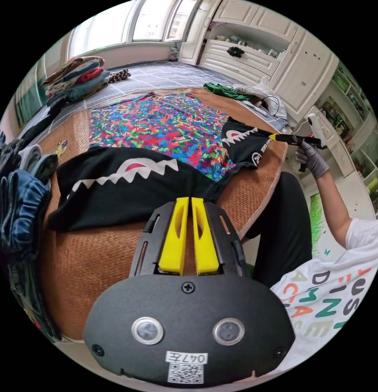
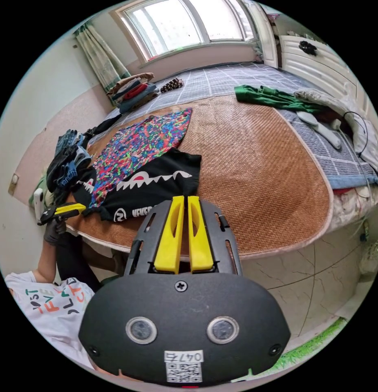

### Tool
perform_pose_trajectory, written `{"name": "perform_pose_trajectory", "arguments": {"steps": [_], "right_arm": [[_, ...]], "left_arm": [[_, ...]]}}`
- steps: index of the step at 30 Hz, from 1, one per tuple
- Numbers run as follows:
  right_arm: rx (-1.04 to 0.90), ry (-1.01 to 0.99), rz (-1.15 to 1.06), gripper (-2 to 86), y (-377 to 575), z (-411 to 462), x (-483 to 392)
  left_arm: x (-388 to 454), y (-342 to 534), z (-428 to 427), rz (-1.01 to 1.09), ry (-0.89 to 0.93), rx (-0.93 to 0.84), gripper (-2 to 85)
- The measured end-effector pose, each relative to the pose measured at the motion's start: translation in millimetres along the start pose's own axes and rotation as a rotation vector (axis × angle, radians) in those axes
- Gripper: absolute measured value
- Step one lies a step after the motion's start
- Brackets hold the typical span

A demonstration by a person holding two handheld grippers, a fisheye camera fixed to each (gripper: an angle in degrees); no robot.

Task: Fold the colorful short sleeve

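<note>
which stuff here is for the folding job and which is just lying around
For the job: colorful short sleeve, left gripper, right gripper, woven mat.
Lying about: folded clothes stack, green garment, denim pile.

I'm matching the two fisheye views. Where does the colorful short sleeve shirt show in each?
Left gripper view: colorful short sleeve shirt at centre, above the yellow fingers.
Right gripper view: left of centre, on the woven mat.
Shared landmark: green garment.
</note>
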State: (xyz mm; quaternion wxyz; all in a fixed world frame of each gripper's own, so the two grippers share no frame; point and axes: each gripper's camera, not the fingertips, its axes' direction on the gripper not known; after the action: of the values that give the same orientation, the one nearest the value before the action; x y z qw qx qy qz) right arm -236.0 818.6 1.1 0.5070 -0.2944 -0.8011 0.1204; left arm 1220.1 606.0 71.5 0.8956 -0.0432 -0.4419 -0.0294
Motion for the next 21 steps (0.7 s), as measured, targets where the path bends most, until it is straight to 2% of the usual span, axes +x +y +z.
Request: {"name": "perform_pose_trajectory", "arguments": {"steps": [5, 8, 10, 13, 17, 21], "right_arm": [[-0.085, 0.099, 0.063, 1.6, 16.3, 28.3, 4.9], [-0.044, 0.234, 0.078, 7.6, 27.2, 15.3, -13.4], [0.034, 0.282, -0.010, 8.4, 36.1, -3.7, -50.7], [0.173, 0.085, -0.356, 5.0, 50.9, -15.5, -144.0], [0.112, -0.180, -0.668, 3.0, 54.3, 32.7, -257.9], [0.010, -0.188, -0.793, 2.8, 59.4, 89.3, -324.1]], "left_arm": [[3.2, 36.5, -4.0, -0.084, 0.102, 0.072, 1.9], [-13.8, 84.4, -37.2, -0.187, 0.160, 0.177, 4.8], [-35.3, 123.0, -63.1, -0.278, 0.162, 0.250, 5.9], [-86.8, 180.8, -99.9, -0.470, 0.161, 0.353, 6.7], [-139.3, 216.1, -125.6, -0.636, 0.143, 0.445, 7.7], [-166.0, 217.7, -129.1, -0.722, 0.054, 0.485, 8.1]]}}
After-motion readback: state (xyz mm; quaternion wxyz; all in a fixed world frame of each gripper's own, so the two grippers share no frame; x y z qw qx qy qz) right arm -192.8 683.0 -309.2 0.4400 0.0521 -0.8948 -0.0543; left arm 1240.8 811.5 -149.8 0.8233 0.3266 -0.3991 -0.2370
